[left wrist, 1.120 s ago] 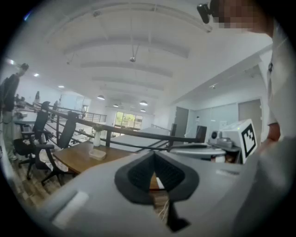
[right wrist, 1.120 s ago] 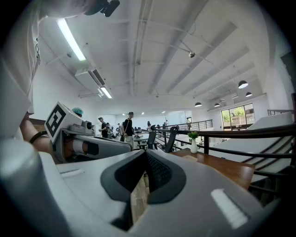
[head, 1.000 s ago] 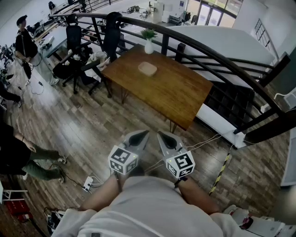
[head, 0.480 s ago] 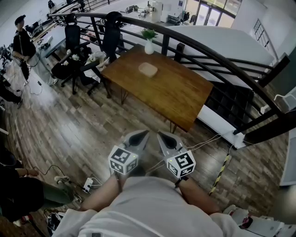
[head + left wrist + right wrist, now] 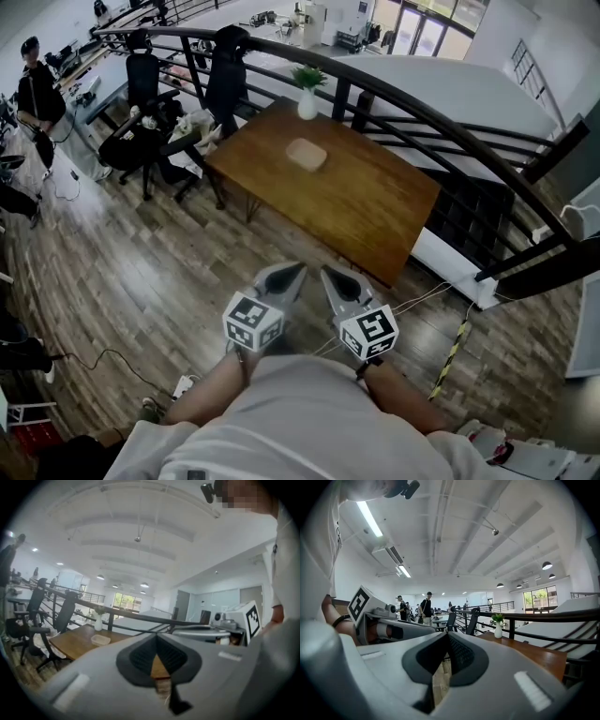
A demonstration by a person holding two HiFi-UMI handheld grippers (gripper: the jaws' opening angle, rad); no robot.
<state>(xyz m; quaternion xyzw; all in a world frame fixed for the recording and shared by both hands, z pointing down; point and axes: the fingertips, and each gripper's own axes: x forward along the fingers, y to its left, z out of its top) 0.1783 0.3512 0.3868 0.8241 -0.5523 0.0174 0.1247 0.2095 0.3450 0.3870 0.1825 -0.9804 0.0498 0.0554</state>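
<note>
Left gripper (image 5: 279, 280) and right gripper (image 5: 337, 283): both jaws pressed together at the tips, nothing pinched, side by side at low centre of the head view above the plank floor (image 5: 169, 272). Wooden table (image 5: 375, 202) lies straight ahead at upper centre, well apart, long axis running upper left to lower right. Pale tray (image 5: 306, 154) on it looks marginally nearer the left gripper; vase (image 5: 307, 103) at the far edge by the black railing (image 5: 403, 94).
</note>
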